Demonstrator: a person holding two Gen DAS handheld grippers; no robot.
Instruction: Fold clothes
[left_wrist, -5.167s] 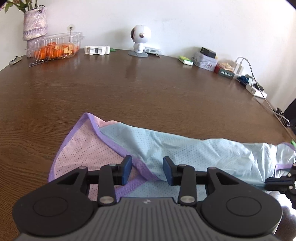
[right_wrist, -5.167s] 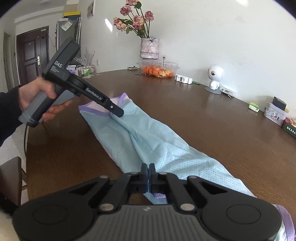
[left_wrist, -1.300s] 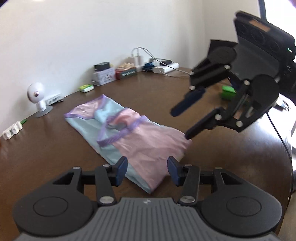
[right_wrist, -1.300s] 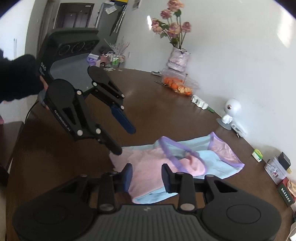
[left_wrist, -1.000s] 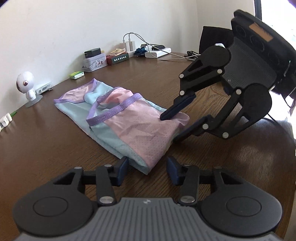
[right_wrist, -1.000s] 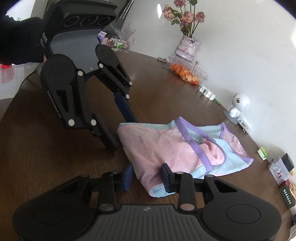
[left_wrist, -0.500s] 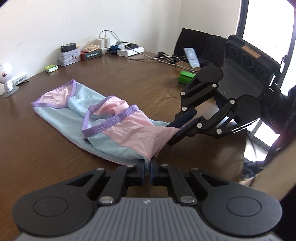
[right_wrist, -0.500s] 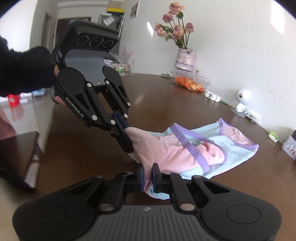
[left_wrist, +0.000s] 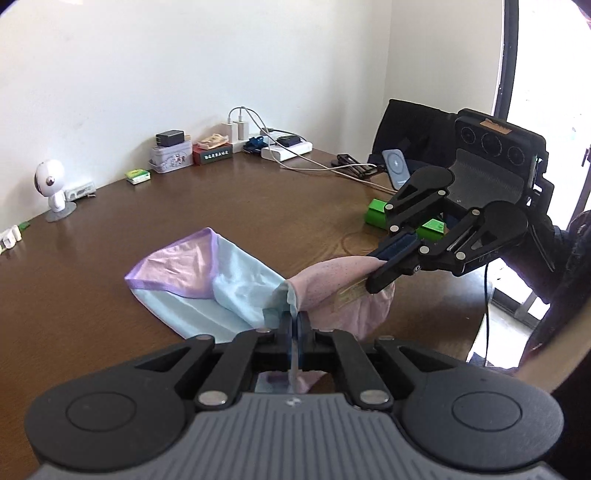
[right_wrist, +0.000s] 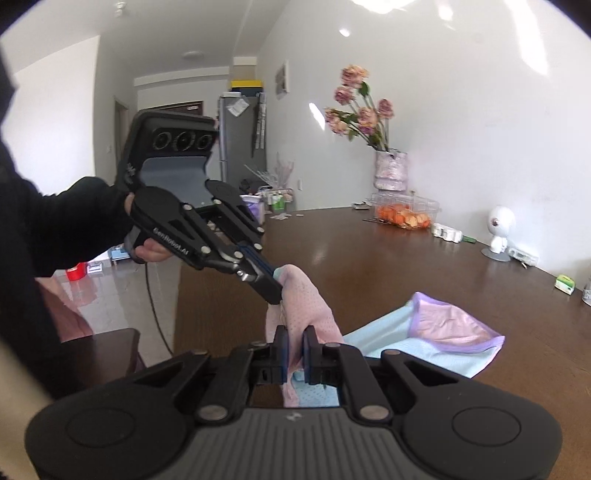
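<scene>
A pink and light-blue mesh garment (left_wrist: 229, 284) with purple trim lies partly on the brown table (left_wrist: 258, 206); its near end is lifted off the wood. My left gripper (left_wrist: 294, 325) is shut on one corner of that lifted end. My right gripper (right_wrist: 294, 339) is shut on the other corner, a bunch of pink fabric (right_wrist: 306, 299). In the left wrist view the right gripper (left_wrist: 380, 264) holds the pink cloth up at the right. In the right wrist view the left gripper (right_wrist: 273, 282) holds it up at the left. The far purple-edged end (right_wrist: 454, 325) rests on the table.
A white toy robot (left_wrist: 51, 188), tins and boxes (left_wrist: 173, 155), a power strip with cables (left_wrist: 284, 149) and a green box (left_wrist: 376, 212) stand along the table's far side. A flower vase (right_wrist: 391, 170) and a tray of oranges (right_wrist: 404, 216) stand further along. A chair (right_wrist: 110, 354) is beside the table.
Both grippers closed on the near end of the folded garment and have lifted it off the table. The pink layer now hangs between them; the far end stays flat.
</scene>
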